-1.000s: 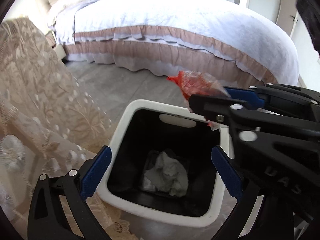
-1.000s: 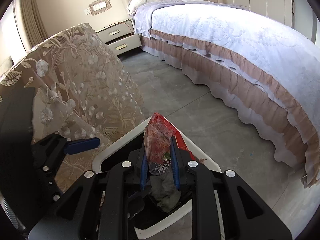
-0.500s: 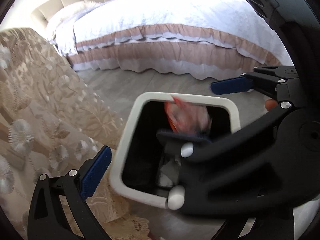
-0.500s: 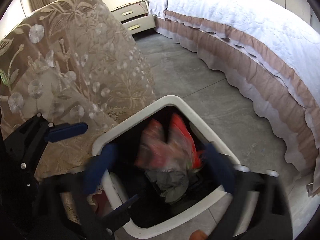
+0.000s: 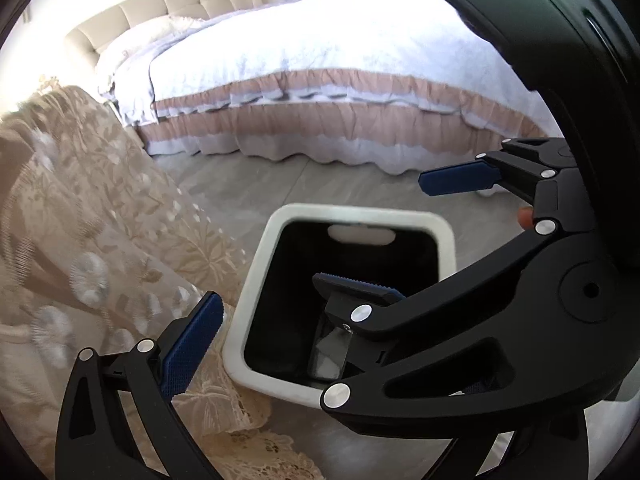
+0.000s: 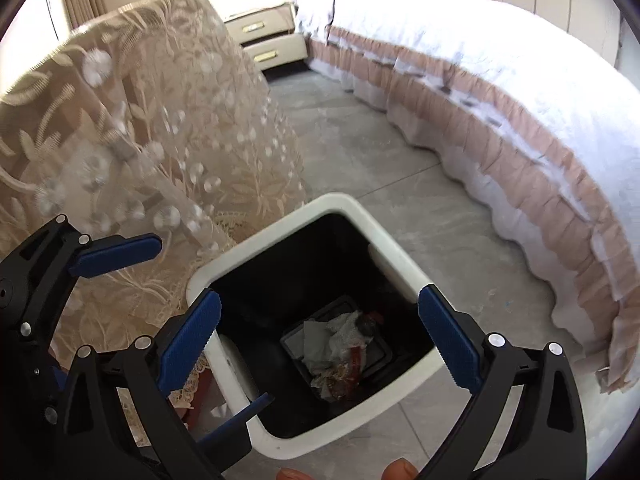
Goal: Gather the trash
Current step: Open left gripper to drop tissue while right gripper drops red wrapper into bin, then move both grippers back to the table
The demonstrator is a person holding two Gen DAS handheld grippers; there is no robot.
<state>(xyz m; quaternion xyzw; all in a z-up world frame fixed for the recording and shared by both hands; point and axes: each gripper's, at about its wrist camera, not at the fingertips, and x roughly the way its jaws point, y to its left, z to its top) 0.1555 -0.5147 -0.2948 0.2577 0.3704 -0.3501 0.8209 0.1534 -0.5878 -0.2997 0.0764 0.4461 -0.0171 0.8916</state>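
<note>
A: Where is the trash?
B: A red wrapper (image 6: 354, 364) lies at the bottom of the bin (image 6: 344, 203), beside crumpled white paper (image 6: 334, 338). The wrapper's print is too small to read.
A: And the right tongs (image 6: 320, 338)?
B: Wide open above the bin's mouth, their jaws having just spread, nothing between them. Fingertips show at the bottom edge, cut off by the frame.
A: Can the left camera see the wrapper?
B: No. The right tongs cross in front of it and cover most of the bin's floor (image 5: 328, 354); only a dim grey patch shows there.
A: The left tongs (image 6: 192, 326)?
B: Open, empty. From the right camera one blue finger (image 6: 116, 254) reaches over the lace cloth (image 6: 160, 120), the other pokes out beside the bin's near corner.
A: Around that?
B: Lace drapes something just beside the bin, hiding it fully. A bed (image 6: 500, 80) stands across the grey floor (image 6: 380, 152), a nightstand (image 6: 266, 42) past it.
</note>
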